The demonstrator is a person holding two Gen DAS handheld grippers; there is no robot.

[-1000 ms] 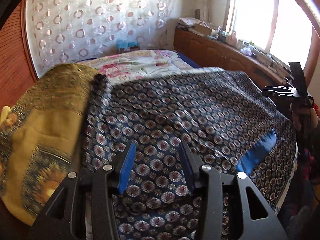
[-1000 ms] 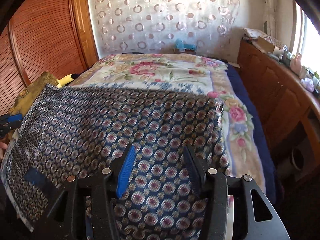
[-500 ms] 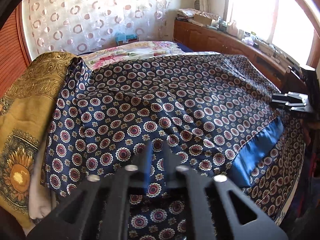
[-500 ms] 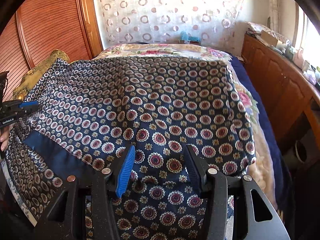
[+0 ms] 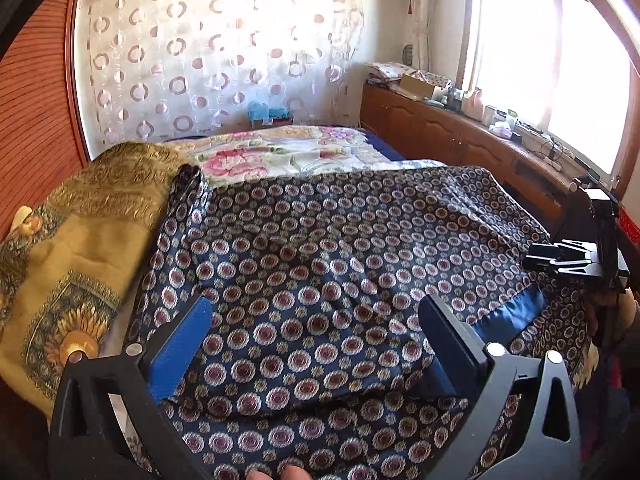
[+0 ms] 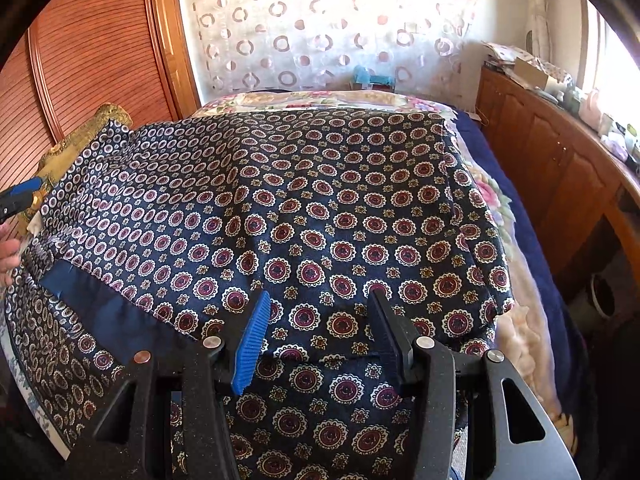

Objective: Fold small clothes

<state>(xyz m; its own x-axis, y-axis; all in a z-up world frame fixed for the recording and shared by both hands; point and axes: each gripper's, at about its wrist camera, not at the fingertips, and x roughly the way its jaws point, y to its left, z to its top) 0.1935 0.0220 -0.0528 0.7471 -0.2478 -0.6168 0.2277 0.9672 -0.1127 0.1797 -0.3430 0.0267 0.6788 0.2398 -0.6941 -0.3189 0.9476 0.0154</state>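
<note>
Over bed (image 5: 280, 152), left gripper (image 5: 316, 344) reopened.

The left gripper (image 5: 316, 334) is built from matte black frames with triangular cut-outs, and silver round screw heads are set at the finger pivots. A ribbed blue pad is fitted on the inner face of its left finger (image 5: 182, 348); the opposite pad appears dark blue. The right gripper (image 6: 318, 330) is made alike, speckled black with silver screws and a ridged blue pad. Bare fingertips (image 5: 276, 474) are seen beneath the left tool.
</note>
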